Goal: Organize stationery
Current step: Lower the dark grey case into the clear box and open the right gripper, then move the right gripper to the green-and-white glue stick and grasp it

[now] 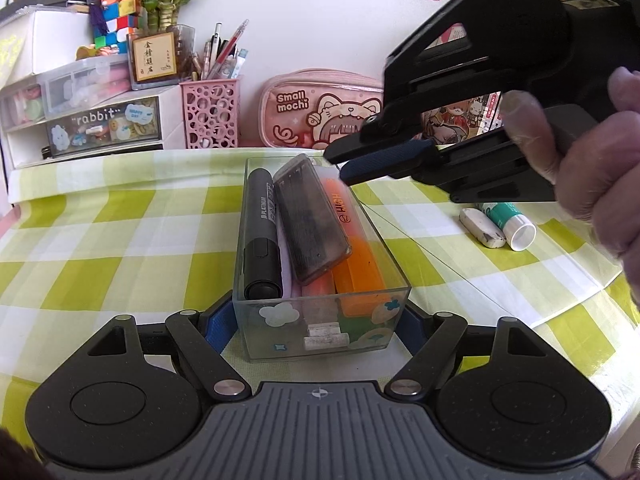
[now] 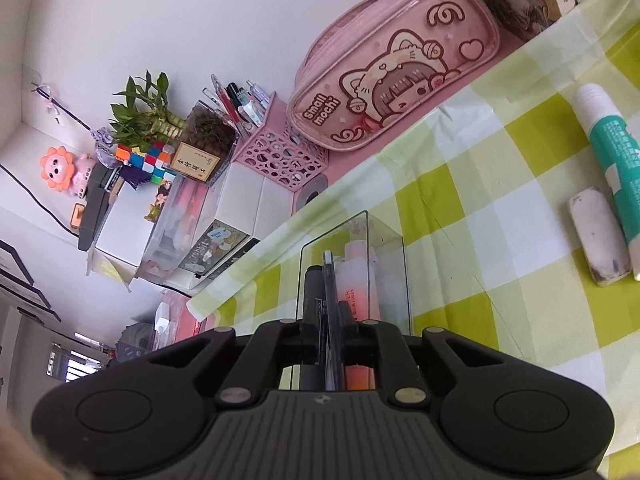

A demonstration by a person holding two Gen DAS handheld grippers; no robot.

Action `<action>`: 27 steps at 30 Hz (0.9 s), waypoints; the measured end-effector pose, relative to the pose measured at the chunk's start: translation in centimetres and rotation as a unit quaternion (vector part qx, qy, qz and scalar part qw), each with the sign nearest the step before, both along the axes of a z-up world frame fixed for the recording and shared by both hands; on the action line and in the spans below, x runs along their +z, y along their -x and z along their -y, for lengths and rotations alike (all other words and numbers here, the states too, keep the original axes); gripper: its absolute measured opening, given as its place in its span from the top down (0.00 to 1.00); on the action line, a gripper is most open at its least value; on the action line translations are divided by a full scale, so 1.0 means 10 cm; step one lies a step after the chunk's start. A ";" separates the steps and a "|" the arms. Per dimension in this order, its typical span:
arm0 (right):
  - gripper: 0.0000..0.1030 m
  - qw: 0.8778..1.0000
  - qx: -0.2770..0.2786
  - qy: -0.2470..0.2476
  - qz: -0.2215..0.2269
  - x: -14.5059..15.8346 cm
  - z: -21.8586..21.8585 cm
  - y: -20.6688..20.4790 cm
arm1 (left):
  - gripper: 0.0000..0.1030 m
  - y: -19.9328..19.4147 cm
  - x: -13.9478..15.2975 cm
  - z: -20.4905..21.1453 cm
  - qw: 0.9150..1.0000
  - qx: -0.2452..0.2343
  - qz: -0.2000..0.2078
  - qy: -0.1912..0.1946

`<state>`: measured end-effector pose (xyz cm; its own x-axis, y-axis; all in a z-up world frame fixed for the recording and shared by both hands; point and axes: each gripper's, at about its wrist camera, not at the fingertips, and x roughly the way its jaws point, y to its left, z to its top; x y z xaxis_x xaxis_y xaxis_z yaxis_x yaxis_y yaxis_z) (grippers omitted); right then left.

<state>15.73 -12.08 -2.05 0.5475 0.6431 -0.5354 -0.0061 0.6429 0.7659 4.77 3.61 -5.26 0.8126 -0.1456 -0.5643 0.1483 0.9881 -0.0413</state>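
bracing the clear box (image 1: pixel 320 316) between our left gripper (image 1: pixel 312 320) pads at lower centre; our right gripper (image 1: pixel 340 166), nearly pressed together, holds nothing.

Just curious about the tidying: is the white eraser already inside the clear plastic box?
No, the white eraser lies on the checked tablecloth, outside the clear plastic box.
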 end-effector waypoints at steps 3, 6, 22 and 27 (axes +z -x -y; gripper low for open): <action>0.70 1.000 -0.015 0.001 0.012 0.01 0.09 0.06 | 0.25 0.00 0.00 0.00 1.000 0.000 0.000 0.000; 0.66 0.999 -0.034 0.014 0.023 0.00 0.19 0.15 | 0.25 0.00 0.00 -0.01 1.000 -0.001 0.001 0.002; 0.40 0.988 -0.094 0.103 0.073 0.00 0.58 0.58 | 0.23 0.00 -0.01 -0.01 1.000 -0.008 -0.002 -0.003; 0.30 0.977 -0.134 0.136 0.094 0.05 0.79 0.71 | 0.22 -0.01 -0.01 -0.01 1.000 -0.009 -0.003 -0.005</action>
<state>8.59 -19.96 -1.52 0.7816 0.3111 -0.5407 0.0670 0.8198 0.5687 4.86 3.74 -5.32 0.8061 -0.1554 -0.5710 0.1664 0.9855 -0.0333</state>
